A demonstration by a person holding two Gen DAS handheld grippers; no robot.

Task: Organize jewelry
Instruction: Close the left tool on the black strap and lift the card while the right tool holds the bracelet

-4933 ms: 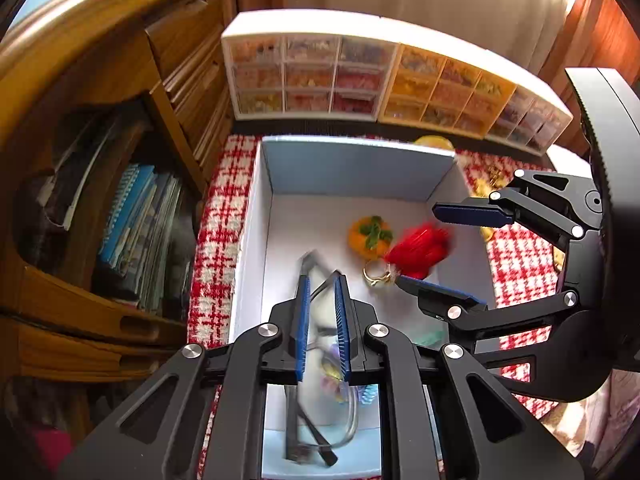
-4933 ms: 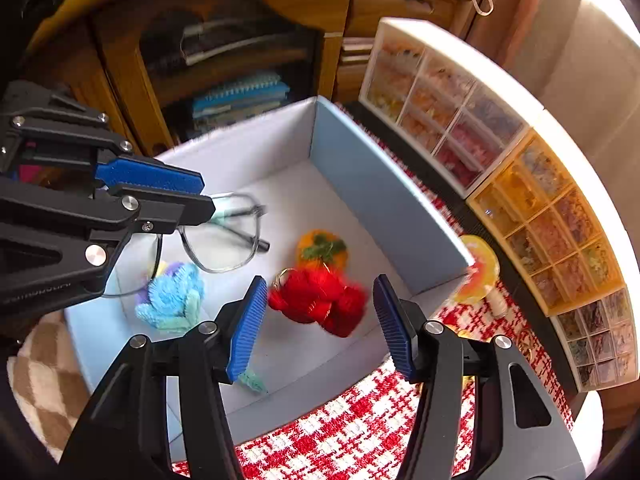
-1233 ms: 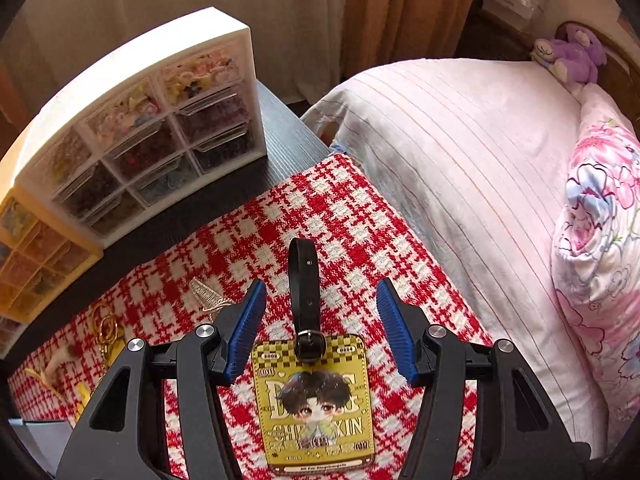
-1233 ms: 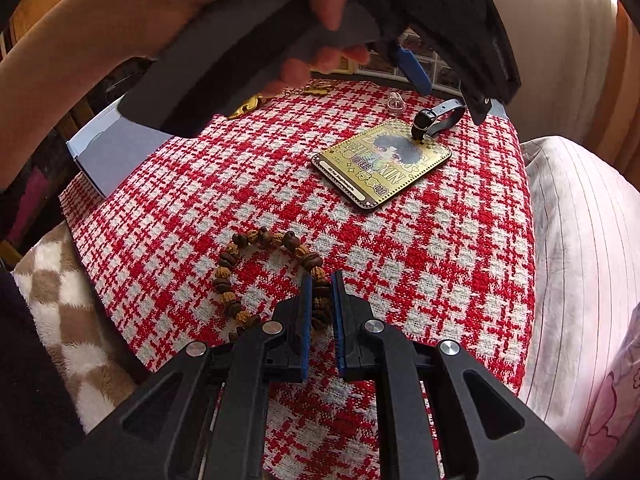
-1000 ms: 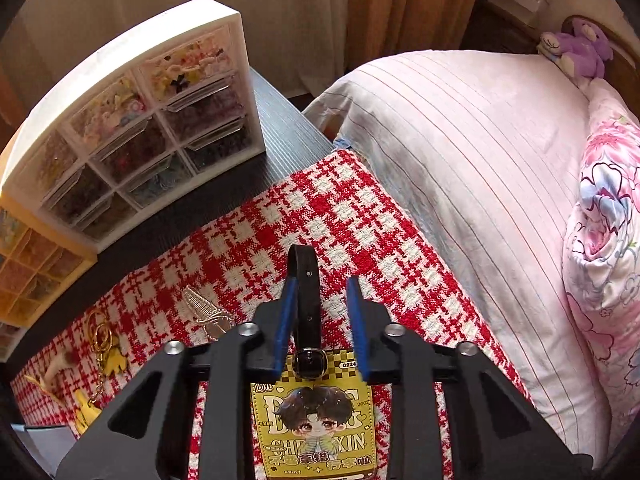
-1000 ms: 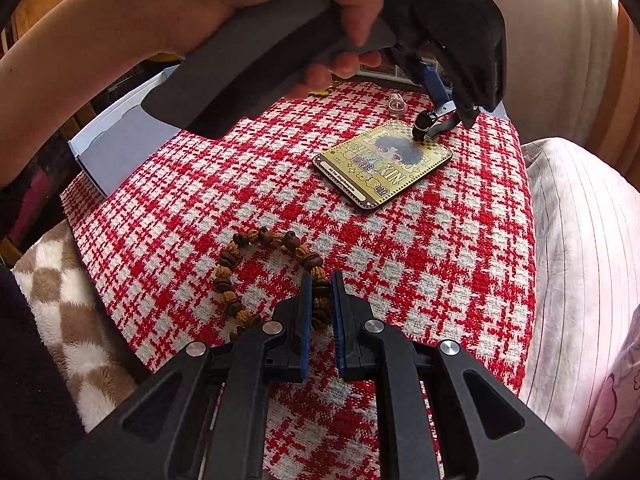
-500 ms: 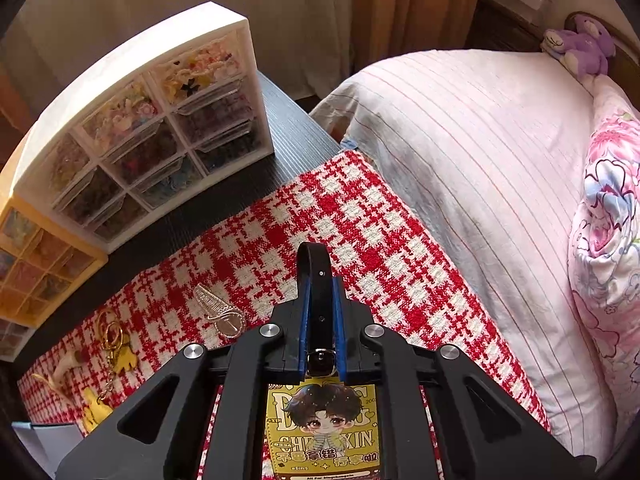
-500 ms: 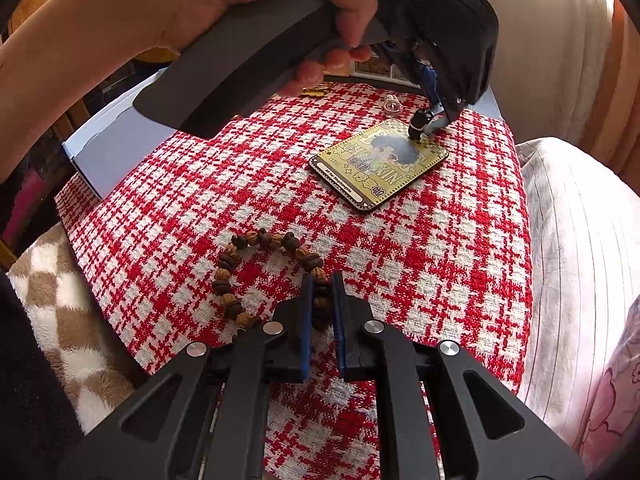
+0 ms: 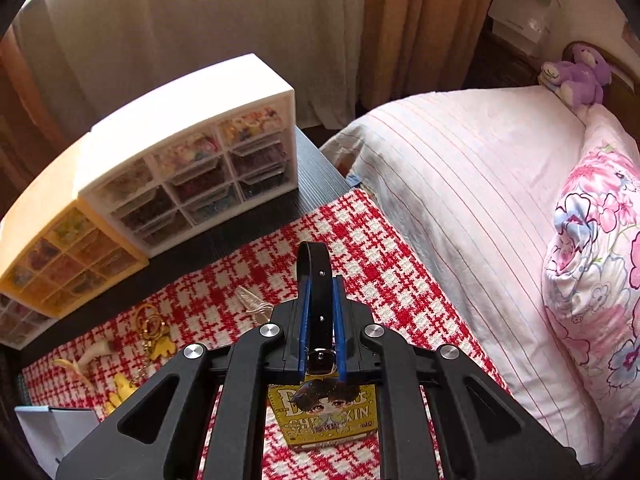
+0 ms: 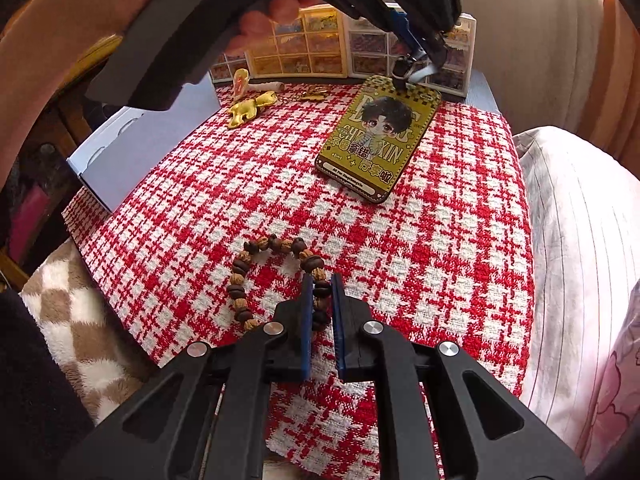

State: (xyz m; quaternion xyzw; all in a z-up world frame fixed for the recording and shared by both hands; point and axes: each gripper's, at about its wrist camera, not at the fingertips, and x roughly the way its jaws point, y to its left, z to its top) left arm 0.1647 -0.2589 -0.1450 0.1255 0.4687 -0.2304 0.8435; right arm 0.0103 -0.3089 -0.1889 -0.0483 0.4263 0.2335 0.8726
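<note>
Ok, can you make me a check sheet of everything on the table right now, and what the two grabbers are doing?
Surface: red-and-white checked cloth over a dark tabletop.
Job's things: yellow cartoon tag hangs tilted from its black strap, its lower end at the cloth; brown bead bracelet lies on the cloth; pale blue box at the cloth's edge.
Clutter: yellow keychain charm, gold clasp, silver hair clip.
Grippers: left gripper shut on the strap; right gripper shut on the bracelet.
Cables: nothing seen.
Surroundings: white drawer organizer, yellow drawer organizer, pink striped bed, purple plush toy.
</note>
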